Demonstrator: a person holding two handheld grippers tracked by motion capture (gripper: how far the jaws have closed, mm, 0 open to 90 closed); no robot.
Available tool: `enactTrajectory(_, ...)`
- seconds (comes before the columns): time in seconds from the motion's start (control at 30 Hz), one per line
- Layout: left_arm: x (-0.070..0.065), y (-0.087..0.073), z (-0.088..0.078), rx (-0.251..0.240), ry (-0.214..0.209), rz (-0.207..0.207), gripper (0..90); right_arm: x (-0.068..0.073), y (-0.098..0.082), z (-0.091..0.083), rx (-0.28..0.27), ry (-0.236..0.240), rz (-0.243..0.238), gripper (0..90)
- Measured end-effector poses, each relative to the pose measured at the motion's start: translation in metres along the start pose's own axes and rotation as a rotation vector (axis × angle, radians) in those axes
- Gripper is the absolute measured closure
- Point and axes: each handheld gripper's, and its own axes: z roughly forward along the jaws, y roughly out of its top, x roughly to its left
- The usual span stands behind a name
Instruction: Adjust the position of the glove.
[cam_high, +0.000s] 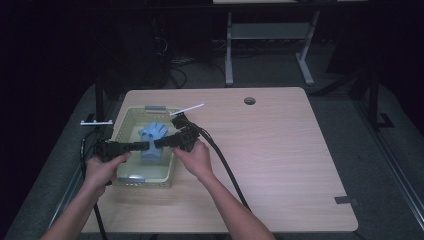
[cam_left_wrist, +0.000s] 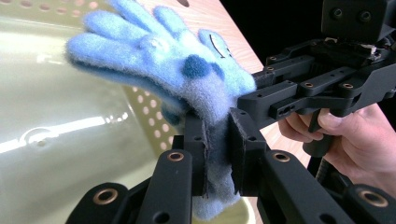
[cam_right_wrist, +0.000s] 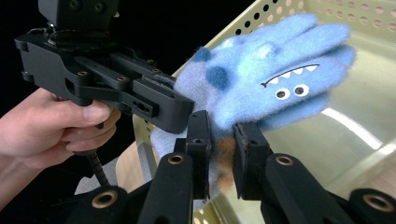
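Blue glove (cam_high: 154, 136) held above pale basket (cam_high: 126, 116), left of centre in high view; left gripper (cam_left_wrist: 217, 149) clamped on cuff, glove fingers reaching to upper left; right gripper (cam_right_wrist: 219, 151) pinching same cuff from opposite side; tips nearly meeting.

Pale wooden table (cam_high: 280, 150) with a round cable hole (cam_high: 249, 101) — a second desk's grey legs (cam_high: 270, 45) behind

A blue glove (cam_high: 153, 136) is held above the pale basket (cam_high: 126, 116) by the left gripper (cam_high: 146, 145) and the right gripper (cam_high: 159, 143), on the wooden table (cam_high: 280, 150).
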Motion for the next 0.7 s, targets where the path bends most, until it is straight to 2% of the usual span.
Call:
enactTrajectory(0.03, 0.001, 0.000, 0.000, -0.002, 0.005, -0.003, 78.6, 0.001, 0.001, 0.002, 0.003, 0.001, 0.013, 78.3)
enactTrajectory(0.23, 0.007, 0.000, -0.001, 0.018, 0.037, -0.010, 79.0, -0.001, 0.003, 0.012, 0.025, -0.010, 0.015, 78.3)
enactTrajectory(0.37, 0.011, -0.001, 0.000, 0.035, 0.070, -0.019, 79.1, -0.005, 0.002, 0.021, 0.038, -0.016, 0.040, 78.3)
enactTrajectory(0.6, 0.018, -0.002, 0.003, 0.063, 0.095, -0.018, 79.2, -0.009, 0.001, 0.029, 0.066, -0.033, 0.039, 77.4)
enactTrajectory(0.7, 0.021, -0.002, 0.004, 0.070, 0.119, -0.025, 79.2, -0.010, 0.002, 0.028, 0.075, -0.060, 0.033, 77.5)
